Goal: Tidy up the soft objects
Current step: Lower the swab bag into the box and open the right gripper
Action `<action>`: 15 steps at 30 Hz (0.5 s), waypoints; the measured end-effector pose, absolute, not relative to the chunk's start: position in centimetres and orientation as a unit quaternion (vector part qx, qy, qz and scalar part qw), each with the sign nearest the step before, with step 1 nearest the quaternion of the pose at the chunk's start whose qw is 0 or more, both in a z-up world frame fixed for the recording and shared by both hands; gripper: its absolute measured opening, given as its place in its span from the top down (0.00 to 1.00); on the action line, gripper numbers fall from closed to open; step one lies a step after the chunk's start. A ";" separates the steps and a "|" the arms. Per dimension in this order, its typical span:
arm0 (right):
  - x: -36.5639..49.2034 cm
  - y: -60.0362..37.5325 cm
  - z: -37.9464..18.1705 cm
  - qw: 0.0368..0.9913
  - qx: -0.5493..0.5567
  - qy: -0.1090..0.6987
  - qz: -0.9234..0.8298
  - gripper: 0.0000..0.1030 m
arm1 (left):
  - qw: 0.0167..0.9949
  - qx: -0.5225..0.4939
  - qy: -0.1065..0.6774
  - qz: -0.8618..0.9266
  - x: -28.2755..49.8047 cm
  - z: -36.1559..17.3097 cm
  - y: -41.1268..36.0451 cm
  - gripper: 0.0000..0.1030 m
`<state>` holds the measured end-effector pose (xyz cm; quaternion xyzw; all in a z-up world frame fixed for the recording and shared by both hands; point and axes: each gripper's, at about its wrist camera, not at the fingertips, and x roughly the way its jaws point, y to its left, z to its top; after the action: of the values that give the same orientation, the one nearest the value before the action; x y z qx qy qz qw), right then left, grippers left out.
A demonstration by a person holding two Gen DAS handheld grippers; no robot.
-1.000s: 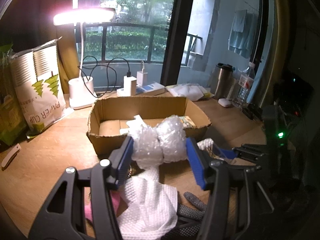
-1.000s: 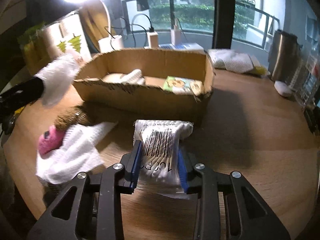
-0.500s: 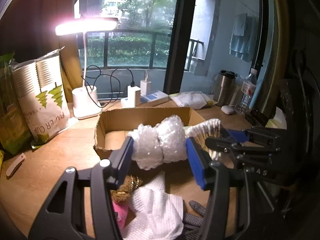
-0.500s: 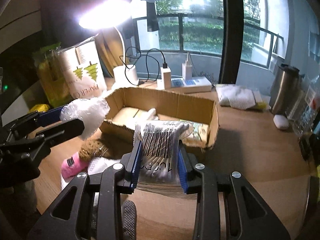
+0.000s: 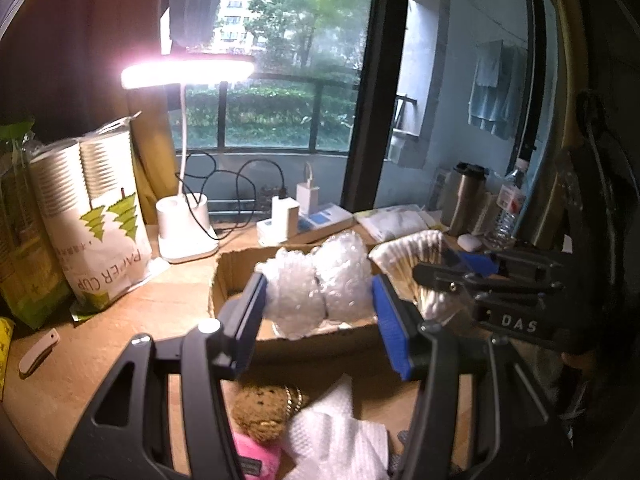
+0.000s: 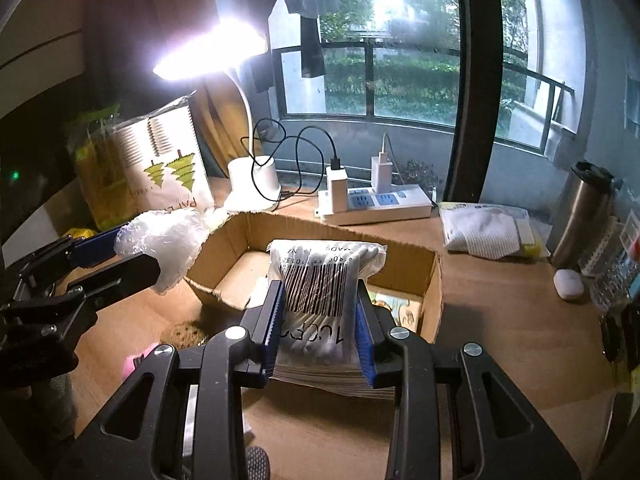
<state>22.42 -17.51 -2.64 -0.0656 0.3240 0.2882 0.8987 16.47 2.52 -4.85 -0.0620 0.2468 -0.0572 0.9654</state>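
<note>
My left gripper (image 5: pixel 318 304) is shut on a crumpled wad of bubble wrap (image 5: pixel 320 284), held in the air just in front of the open cardboard box (image 5: pixel 224 280). In the right wrist view the same wad (image 6: pixel 168 240) shows at the left, above the box's left corner. My right gripper (image 6: pixel 320 316) is shut on a clear bag of cotton swabs (image 6: pixel 320 280) with a barcode, held over the box's near wall (image 6: pixel 436 300). In the left wrist view that bag (image 5: pixel 416 256) fans out at the right. Inside the box lie a white item and a printed packet (image 6: pixel 396 308).
On the table before the box lie a brown scrubber (image 5: pixel 264 408), a pink item (image 5: pixel 256 456), a white cloth (image 5: pixel 340 440) and a grey glove. Behind stand a lit desk lamp (image 6: pixel 256 184), a paper-cup bag (image 5: pixel 100 232), a power strip (image 6: pixel 380 200), a steel tumbler (image 6: pixel 584 212) and a water bottle (image 5: pixel 508 208).
Both grippers have risen from the table with their loads and moved toward the box. The swab bag now hangs over the box's near wall, and the bubble wrap has come up level with the box.
</note>
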 end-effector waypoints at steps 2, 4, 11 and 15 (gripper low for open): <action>22.9 -17.2 -2.6 0.899 -0.064 0.323 0.289 0.67 | 0.965 -0.064 0.247 -0.053 17.0 -5.0 2.8 0.47; 23.3 -17.0 -2.5 0.899 -0.063 0.322 0.290 0.67 | 0.966 -0.066 0.245 -0.051 17.2 -5.1 3.0 0.47; 25.2 -16.1 -3.2 0.897 -0.059 0.326 0.292 0.67 | 0.965 -0.076 0.246 -0.045 18.3 -6.0 3.6 0.47; 26.4 -15.4 -4.2 0.893 -0.057 0.336 0.295 0.67 | 0.964 -0.079 0.250 -0.042 18.8 -6.6 3.9 0.47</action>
<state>26.43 -15.45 -4.18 -0.0574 0.3364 0.2946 0.8926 18.79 3.87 -6.59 -0.0785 0.2505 -0.0423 0.9640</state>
